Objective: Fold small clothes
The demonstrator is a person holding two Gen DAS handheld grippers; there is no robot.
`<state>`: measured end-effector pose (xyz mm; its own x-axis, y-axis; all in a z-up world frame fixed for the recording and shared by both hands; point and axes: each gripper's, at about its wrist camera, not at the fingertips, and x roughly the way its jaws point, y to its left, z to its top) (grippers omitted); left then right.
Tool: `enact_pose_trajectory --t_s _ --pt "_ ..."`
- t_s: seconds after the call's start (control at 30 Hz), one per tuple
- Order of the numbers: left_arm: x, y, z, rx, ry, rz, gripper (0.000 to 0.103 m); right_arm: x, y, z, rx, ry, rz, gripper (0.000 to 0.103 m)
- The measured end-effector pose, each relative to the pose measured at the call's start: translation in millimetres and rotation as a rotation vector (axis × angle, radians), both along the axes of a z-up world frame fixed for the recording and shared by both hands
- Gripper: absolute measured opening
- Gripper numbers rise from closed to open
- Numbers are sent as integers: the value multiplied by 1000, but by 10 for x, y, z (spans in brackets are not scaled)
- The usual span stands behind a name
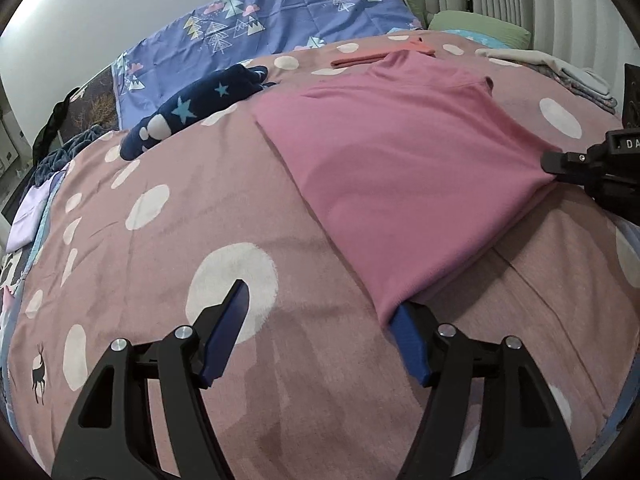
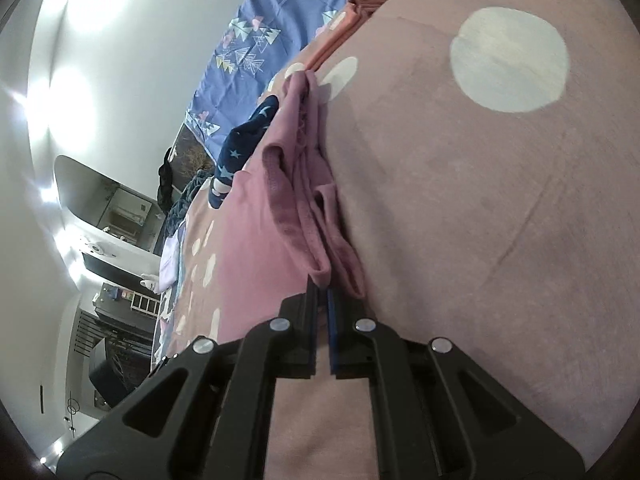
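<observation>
Blue-padded right tool (image 2: 322, 300) pinches soft pink garment (image 2: 264, 240).

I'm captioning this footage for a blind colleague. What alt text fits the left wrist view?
A pink garment lies flat on a pink polka-dot bedsheet, one corner draped over a finger of the open left gripper. The right gripper pinches its far corner.

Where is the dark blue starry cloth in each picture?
Left wrist view: the dark blue star-print cloth lies upper left, beside the pink folded garment.
Right wrist view: the same cloth shows left of centre, past the garment's bunched edge.
Shared landmark: the blue tree-print sheet behind it.
</observation>
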<state>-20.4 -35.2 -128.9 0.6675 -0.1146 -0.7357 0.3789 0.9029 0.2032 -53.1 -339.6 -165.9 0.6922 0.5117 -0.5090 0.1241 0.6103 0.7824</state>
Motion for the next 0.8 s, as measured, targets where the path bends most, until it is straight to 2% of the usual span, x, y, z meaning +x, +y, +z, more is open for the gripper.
enact_pose_trajectory --t_s 0.1,0.23,0.37,0.5,0.7,0.77,0.8 --pt "6 -15 3 -18 14 -31 52 -18 23 125 -44 -40 5 4" --pt "-56 -36 38 -43 42 -80 37 -80 164 382 -209 -115 8 9" --pt "-136 -53 98 -45 37 -107 35 -147 325 676 -400 -219 -14 10" --pt "-202 -67 165 -51 24 -124 35 -163 425 810 -466 -297 25 16" --pt "-237 -27 268 -90 9 -139 35 78 604 679 -469 -271 109 16" --pt "-193 -20 292 -110 -5 -126 35 159 608 561 -459 -231 123 22" --pt "-155 -19 298 -124 -9 -119 35 196 596 485 -489 -191 101 24"
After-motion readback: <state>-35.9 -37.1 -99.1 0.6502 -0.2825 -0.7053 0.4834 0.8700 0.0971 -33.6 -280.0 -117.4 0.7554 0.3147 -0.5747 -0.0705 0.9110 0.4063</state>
